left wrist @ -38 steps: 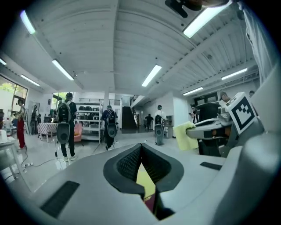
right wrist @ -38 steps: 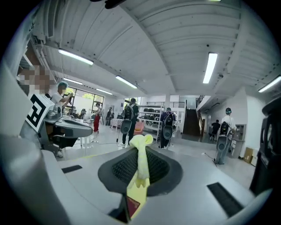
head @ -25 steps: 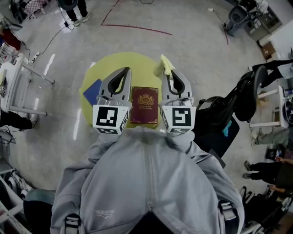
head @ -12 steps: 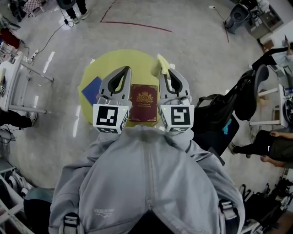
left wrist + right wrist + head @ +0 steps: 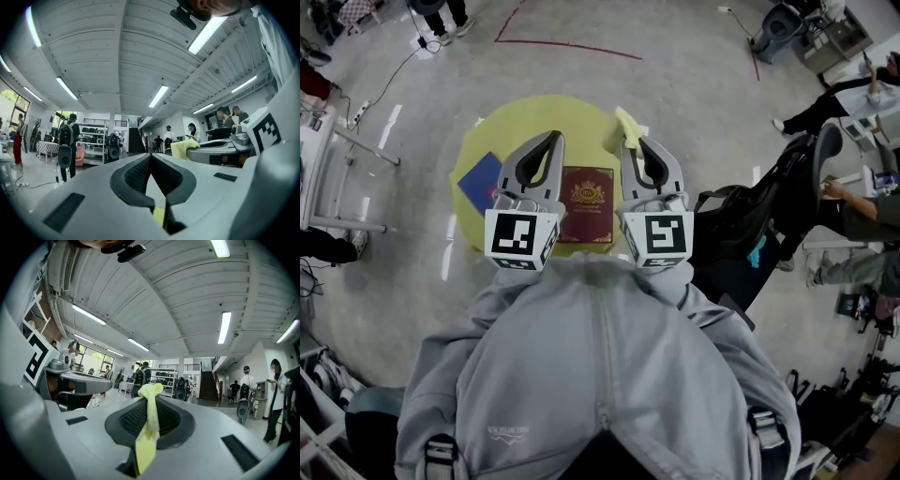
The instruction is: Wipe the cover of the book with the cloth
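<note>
A grey floor [image 5: 694, 103] is seen under a round yellow counter [image 5: 534, 114], in a wide hall lit by ceiling strip lights, with people standing far off. The left tongs [image 5: 554, 138] are pressed together at the tips with nothing between them. The right tongs [image 5: 629, 143] are closed on a yellow cloth [image 5: 149, 413], which is pinched as a narrow strip and sticks out past the tips. A maroon book [image 5: 586, 202] with a gold crest lies flat on the counter between the two tongs, untouched by either. A blue card [image 5: 478, 183] lies just outside the left tongs.
</note>
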Action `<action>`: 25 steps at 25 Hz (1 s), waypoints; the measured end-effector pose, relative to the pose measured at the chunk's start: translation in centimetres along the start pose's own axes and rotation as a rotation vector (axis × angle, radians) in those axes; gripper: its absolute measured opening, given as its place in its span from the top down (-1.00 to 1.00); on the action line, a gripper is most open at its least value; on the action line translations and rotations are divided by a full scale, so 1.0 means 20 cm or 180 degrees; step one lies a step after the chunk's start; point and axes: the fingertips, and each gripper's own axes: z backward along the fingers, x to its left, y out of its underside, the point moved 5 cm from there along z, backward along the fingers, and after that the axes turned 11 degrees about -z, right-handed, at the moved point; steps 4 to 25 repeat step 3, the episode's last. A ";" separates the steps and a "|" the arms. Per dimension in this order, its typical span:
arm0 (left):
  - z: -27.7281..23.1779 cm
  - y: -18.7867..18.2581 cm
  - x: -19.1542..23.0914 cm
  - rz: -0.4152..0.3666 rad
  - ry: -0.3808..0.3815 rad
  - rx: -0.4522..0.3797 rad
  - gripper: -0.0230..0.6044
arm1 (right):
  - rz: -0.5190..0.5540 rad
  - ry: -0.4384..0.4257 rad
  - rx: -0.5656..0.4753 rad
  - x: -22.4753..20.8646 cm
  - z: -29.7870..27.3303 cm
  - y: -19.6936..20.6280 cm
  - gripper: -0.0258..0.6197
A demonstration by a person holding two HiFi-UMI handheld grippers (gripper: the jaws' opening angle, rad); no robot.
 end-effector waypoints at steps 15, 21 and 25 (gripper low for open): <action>0.01 0.00 -0.01 0.0006 0.0010 -0.0010 0.87 | 0.0003 0.0002 0.0005 0.00 0.01 0.00 0.75; 0.01 0.00 -0.01 0.0006 0.0010 -0.0010 0.87 | 0.0003 0.0002 0.0005 0.00 0.01 0.00 0.75; 0.01 0.00 -0.01 0.0006 0.0010 -0.0010 0.87 | 0.0003 0.0002 0.0005 0.00 0.01 0.00 0.75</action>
